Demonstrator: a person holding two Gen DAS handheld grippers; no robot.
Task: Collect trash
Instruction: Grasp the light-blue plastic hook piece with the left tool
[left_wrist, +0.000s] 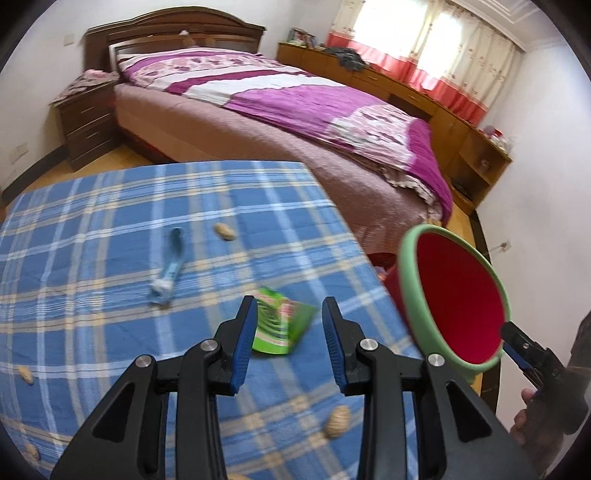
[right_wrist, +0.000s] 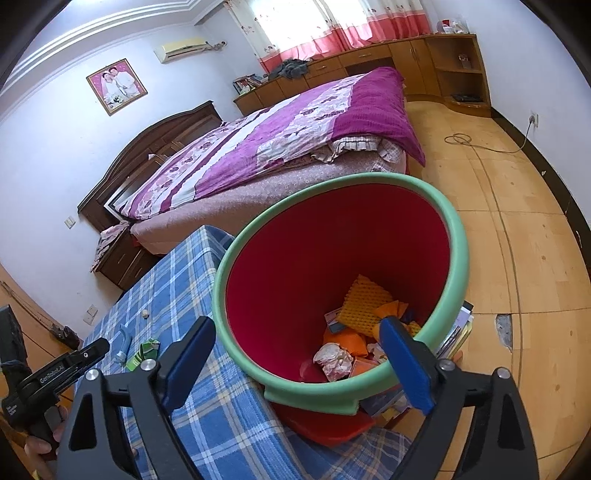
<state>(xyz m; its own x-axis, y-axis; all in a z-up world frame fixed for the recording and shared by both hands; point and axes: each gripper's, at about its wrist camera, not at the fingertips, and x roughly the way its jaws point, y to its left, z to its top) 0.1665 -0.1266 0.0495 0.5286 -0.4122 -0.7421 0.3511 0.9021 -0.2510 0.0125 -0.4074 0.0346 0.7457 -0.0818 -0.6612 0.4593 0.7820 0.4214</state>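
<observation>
My left gripper (left_wrist: 290, 308) is open just above a green snack wrapper (left_wrist: 280, 325) on the blue plaid tablecloth (left_wrist: 110, 221). A blue tube-like wrapper (left_wrist: 168, 266) and several peanut shells, one at the far side (left_wrist: 224, 232), lie on the cloth. My right gripper (right_wrist: 299, 328) grips the green rim of a red trash bin (right_wrist: 295, 266), one finger inside and one outside, holding it tilted at the table's right edge. The bin (left_wrist: 458, 295) holds orange and white scraps (right_wrist: 334, 360). The left gripper also shows in the right wrist view (right_wrist: 99, 347).
A bed with a purple quilt (left_wrist: 295, 96) stands behind the table. A dark nightstand (left_wrist: 88, 122) is at the left. Wooden cabinets (right_wrist: 406, 59) run under the window. A cable (right_wrist: 480, 146) lies on the wooden floor. Books or papers (right_wrist: 458, 332) sit under the bin.
</observation>
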